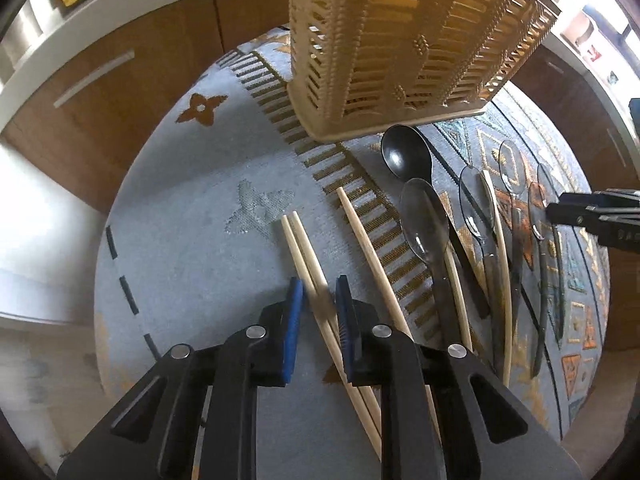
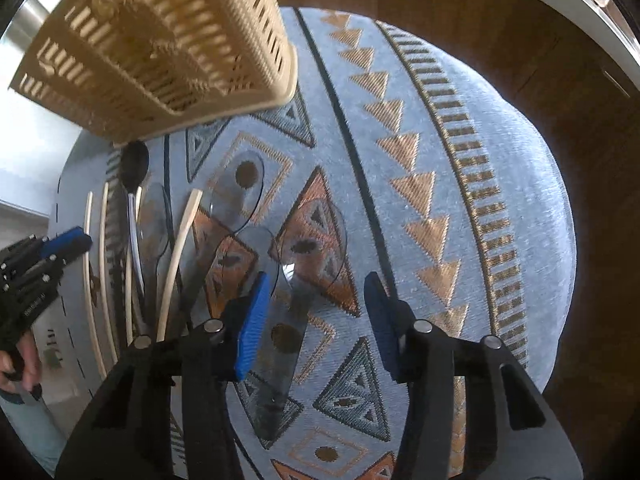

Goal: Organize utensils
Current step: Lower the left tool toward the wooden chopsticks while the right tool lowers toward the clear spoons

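Two chopsticks [image 1: 306, 248] are lying side by side between the blue pads [image 1: 294, 312] of our left gripper [image 1: 320, 300], whose jaws are standing apart around them and not yet pinching; whether a pad is touching the wood we cannot tell. Just to the right, a third chopstick [image 1: 368, 248] is lying alone on the cloth [image 1: 180, 240], and beyond it we are seeing a heap: a black spoon [image 1: 406, 156], a clear spoon [image 1: 424, 216] and more clear utensils with pale sticks crossing under them. At the far side the basket [image 1: 384, 40] is standing upright, near the black spoon's bowl.

Our right gripper [image 2: 316, 300] is hovering wide open over a clear spoon [image 2: 280, 344] at the right end of the heap, with nothing between its pads.

We are judging the risks from here. Closing the left jaws on two round sticks at once could let one roll out or scissor across the other, since they are lying loose and slightly splayed. Lifting them tilted could drag the lone stick alongside. On the right, the clear spoons are overlapping, so a pinch on one could tip or carry its neighbour, and the slick plastic could slide out.
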The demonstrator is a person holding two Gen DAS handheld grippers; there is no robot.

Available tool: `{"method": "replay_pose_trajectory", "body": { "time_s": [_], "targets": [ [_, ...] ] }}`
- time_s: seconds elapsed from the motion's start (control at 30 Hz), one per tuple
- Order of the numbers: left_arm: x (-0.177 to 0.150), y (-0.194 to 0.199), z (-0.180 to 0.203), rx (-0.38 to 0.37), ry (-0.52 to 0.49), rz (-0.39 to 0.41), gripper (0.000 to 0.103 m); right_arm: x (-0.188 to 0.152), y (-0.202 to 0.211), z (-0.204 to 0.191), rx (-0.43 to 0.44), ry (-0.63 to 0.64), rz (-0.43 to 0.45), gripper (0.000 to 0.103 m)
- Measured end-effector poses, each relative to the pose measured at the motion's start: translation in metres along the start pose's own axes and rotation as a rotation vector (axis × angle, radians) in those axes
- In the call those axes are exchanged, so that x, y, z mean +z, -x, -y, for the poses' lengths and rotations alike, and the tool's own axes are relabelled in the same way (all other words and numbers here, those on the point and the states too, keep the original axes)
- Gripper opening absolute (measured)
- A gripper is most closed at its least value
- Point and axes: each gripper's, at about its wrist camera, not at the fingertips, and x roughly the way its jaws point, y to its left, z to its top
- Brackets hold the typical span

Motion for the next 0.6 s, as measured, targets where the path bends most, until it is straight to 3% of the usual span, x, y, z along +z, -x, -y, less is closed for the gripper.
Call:
{"method": "replay_pose_trajectory", "body": {
  "time_s": [0.27, 0.43, 0.6],
  "targets": [
    [0.005, 0.004, -0.001, 0.016, -0.024, -0.004, 0.016, 0.013, -0.009, -0.018, -0.069, 0.063, 0.013, 0.042],
    [0.003, 0.003, 0.013, 0.045, -0.050, -0.012, 0.018, 0.029, -0.010, -0.028, -0.062, 0.081, 0.013, 0.031],
    [0.008, -0.001, 0.032, 0.045, -0.073, -0.038, 0.021, 0.031, -0.004, -0.038, -0.030, 0.080, -0.006, 0.030]
  ]
}}
